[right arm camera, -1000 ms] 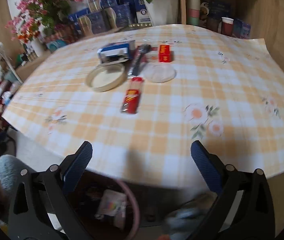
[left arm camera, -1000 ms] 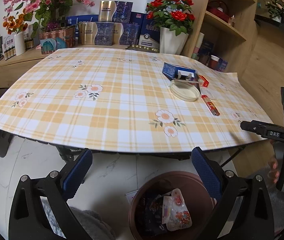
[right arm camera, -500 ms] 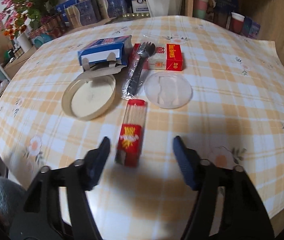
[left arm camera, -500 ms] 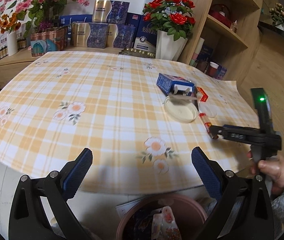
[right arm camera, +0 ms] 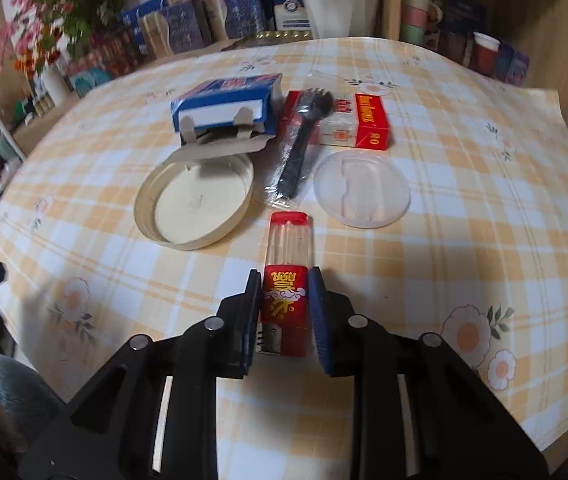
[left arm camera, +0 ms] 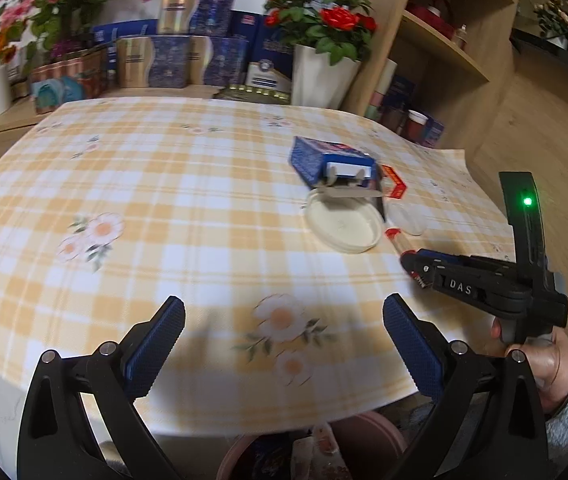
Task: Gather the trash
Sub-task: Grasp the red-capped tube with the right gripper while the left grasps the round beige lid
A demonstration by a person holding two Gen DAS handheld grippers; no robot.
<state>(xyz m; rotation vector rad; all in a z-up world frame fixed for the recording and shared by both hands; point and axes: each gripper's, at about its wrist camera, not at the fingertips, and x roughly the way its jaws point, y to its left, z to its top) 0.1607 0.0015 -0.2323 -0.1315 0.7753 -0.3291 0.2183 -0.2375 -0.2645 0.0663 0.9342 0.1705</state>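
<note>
Toothpick tube (right arm camera: 287,276): a slim clear cylinder with a red cap at its far end and a red label with gold characters at its near end, lying on the checked tablecloth (right arm camera: 484,208) near the table's near edge. Right gripper (right arm camera: 284,312): jaws closing, one on each side of the labelled end; whether the pads already press it is hard to make out, and the tube's near end is partly hidden between the fingers. Just beyond lie a tan lid (right arm camera: 195,204), a wrapped black fork (right arm camera: 300,148), a clear lid (right arm camera: 362,188), a blue carton (right arm camera: 227,104) and a red box (right arm camera: 364,122). Left gripper (left arm camera: 284,344): spread wide, holding nothing, over the table's near edge. Brown bin (left arm camera: 316,456): cut off at the bottom edge, contents unclear.
</note>
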